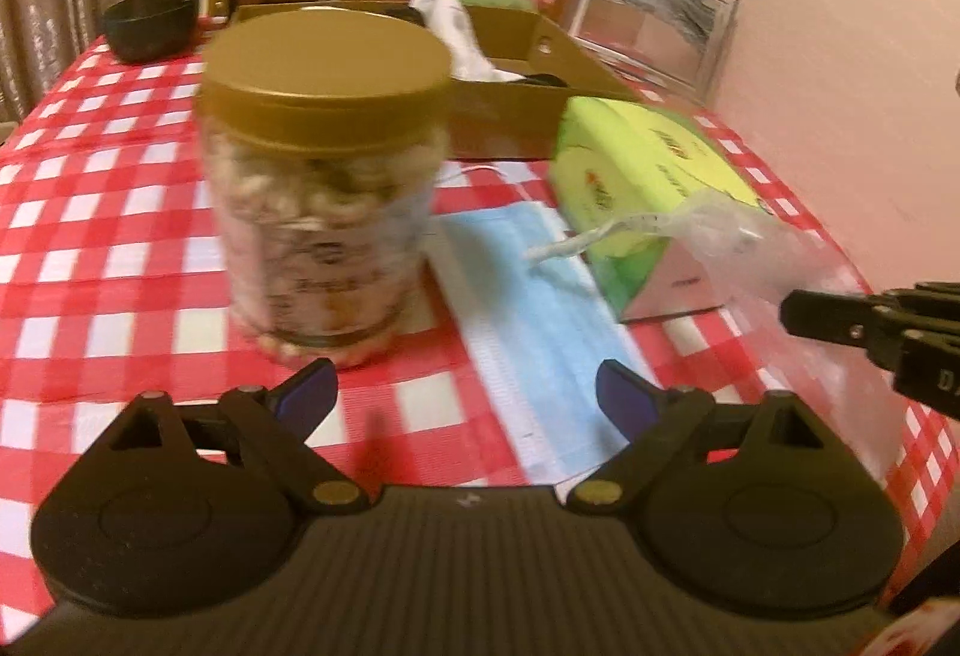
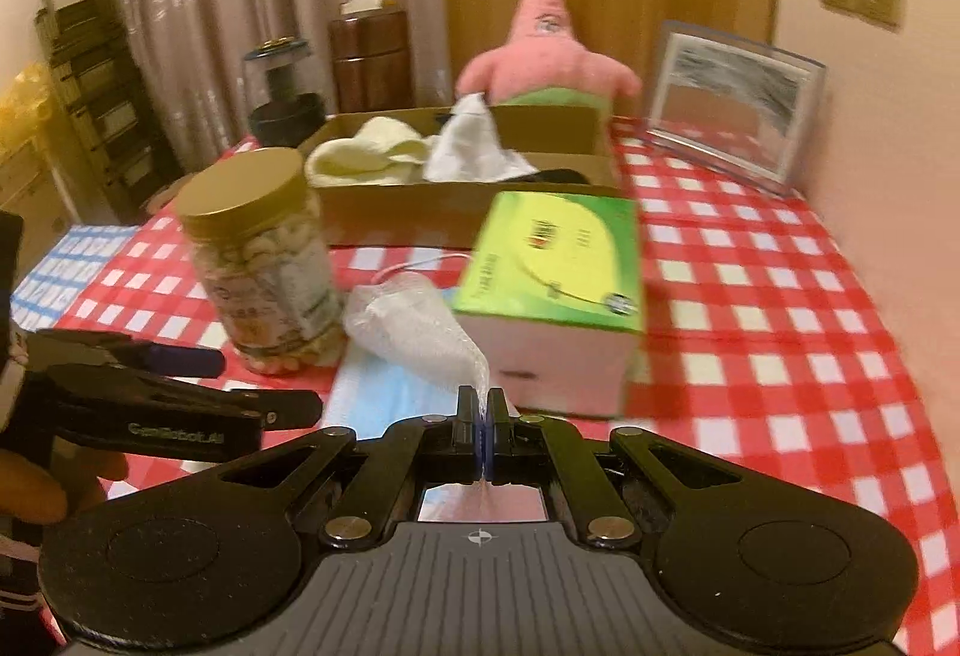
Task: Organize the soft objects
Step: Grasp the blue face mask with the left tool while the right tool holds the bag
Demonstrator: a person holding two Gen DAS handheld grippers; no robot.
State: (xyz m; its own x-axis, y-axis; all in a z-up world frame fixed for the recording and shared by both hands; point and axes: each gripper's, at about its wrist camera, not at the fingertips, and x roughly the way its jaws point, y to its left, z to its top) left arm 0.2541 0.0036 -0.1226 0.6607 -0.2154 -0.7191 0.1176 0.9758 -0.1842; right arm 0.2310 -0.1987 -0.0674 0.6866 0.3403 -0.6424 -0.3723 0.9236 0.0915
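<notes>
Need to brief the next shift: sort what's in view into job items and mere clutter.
Job items:
right gripper, shut on the white mesh pouch
left gripper, open
blue face mask
cardboard box holding cream cloth and white cloth

Clutter:
nut jar
green tissue box
pink plush
picture frame

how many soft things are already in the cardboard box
2 visible: a cream cloth at the box's left end, a white cloth mid-box. A dark item beside them is unclear; more may be hidden.
</notes>
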